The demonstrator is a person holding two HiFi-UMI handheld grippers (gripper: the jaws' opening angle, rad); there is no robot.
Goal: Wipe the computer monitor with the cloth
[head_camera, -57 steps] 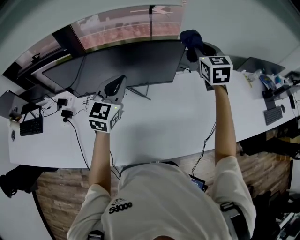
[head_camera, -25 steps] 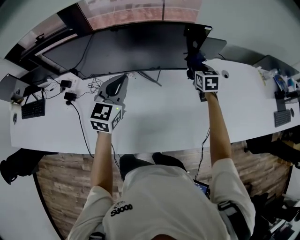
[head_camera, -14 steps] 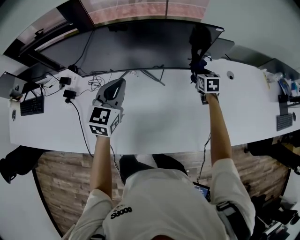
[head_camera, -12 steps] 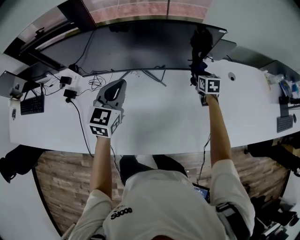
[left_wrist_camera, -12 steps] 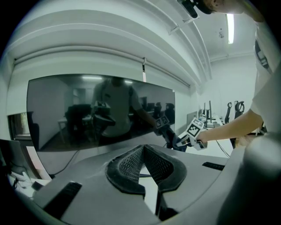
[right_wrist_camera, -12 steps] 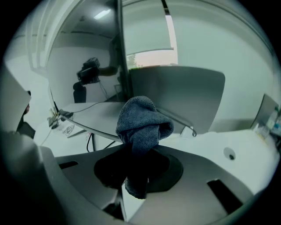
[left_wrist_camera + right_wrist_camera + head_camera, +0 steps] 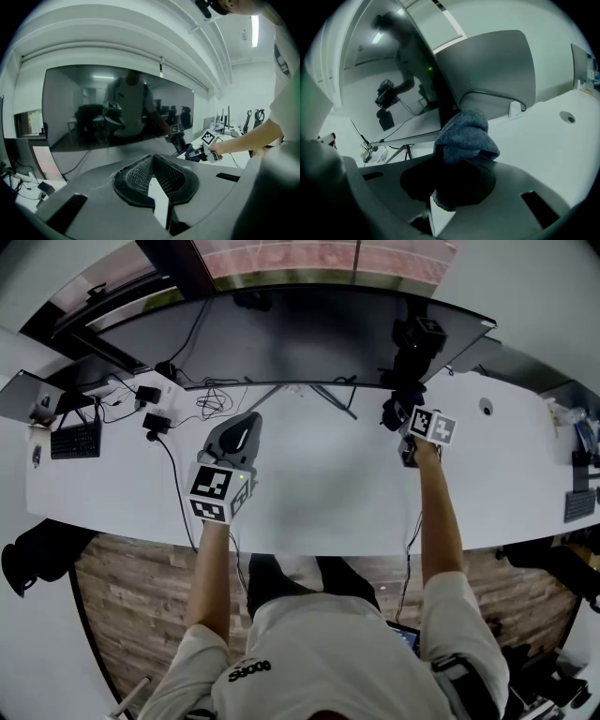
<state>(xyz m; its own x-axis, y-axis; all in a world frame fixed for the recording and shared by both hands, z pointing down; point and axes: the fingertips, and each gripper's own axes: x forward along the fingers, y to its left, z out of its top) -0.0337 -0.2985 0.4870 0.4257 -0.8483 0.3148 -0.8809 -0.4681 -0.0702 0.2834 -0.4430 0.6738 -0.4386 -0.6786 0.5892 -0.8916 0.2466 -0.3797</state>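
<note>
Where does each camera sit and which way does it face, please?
Head view: on the person's head, looking down at desk and monitor; both forearms show.
Left gripper view: on the left hand-held gripper, facing the screen; shut jaws show.
Right gripper view: on the right hand-held gripper, facing the monitor's edge; jaws grip the cloth.
Shared: the monitor.

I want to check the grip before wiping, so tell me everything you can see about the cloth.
The cloth is blue-grey with a soft, nubbly, towel-like look. It is bunched into a rounded wad, clamped in the right gripper, bulging out past the jaws. It sits above the white desk, close to the lower corner of the monitor on the person's right; whether it touches the screen cannot be told.
</note>
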